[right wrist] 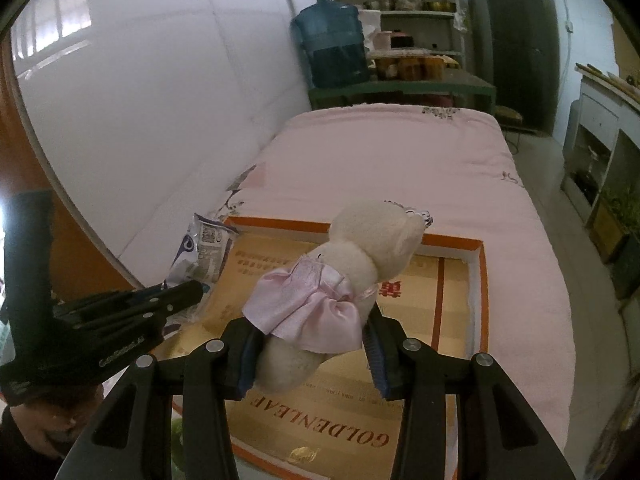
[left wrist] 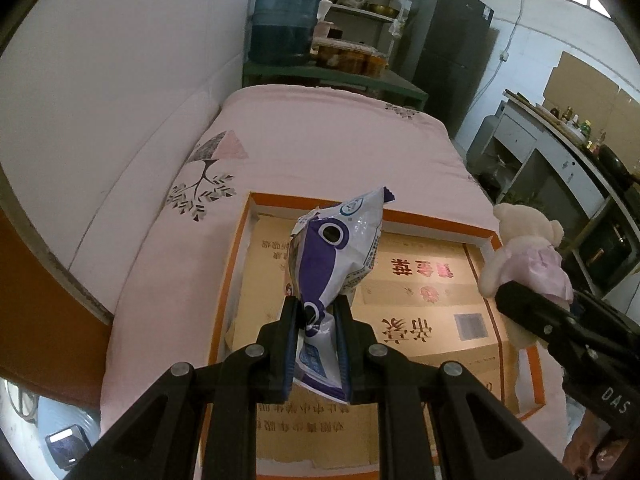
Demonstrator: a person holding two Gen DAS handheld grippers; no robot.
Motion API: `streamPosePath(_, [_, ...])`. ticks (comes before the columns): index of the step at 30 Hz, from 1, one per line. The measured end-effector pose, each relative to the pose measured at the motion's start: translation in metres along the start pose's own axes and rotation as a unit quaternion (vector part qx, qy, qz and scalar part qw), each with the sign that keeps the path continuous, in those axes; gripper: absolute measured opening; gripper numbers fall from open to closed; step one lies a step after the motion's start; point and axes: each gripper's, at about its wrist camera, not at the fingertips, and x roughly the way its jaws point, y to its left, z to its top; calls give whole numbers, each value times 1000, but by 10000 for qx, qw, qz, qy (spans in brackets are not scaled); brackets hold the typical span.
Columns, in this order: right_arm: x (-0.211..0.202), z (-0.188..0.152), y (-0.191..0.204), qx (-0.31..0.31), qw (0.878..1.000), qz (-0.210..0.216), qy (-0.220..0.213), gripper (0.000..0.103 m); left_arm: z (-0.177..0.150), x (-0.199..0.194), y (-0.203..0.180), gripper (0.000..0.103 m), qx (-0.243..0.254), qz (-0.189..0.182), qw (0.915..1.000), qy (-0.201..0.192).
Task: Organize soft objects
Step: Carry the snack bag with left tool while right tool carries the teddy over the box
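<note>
1. We see our left gripper (left wrist: 316, 316) clamped on the lower end of a white and purple plastic snack bag (left wrist: 336, 252); both pads press the crumpled film, so the jaws stand only narrowly apart.
2. The bag rises upright from the fingers, above the left part of the shallow orange-rimmed box (left wrist: 232, 280), without touching its floor.
3. Our right gripper (right wrist: 308, 348) grips a cream teddy bear (right wrist: 376, 240) in a pink satin dress (right wrist: 308, 304); the pads squeeze its lower body below the skirt, jaws moderately apart around the plush.
4. The bear leans forward from the fingers, head away from us, above the middle of the box in the right wrist view.
5. In the left wrist view the bear shows at the box's right edge.
6. The box lies on a pink quilt (left wrist: 320, 140) covering the bed, and printed gold cardboard (right wrist: 320, 420) lines its floor.
7. Behind the bed a blue water jug (left wrist: 284, 20) stands on a green table (left wrist: 340, 76), beside jars and shelves.
</note>
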Motion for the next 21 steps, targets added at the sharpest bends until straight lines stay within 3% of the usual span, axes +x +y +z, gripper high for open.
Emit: streamPosePath(21, [33, -9, -18, 64, 9993, -179, 335, 46, -4, 20, -5, 18, 120, 65, 9999, 45])
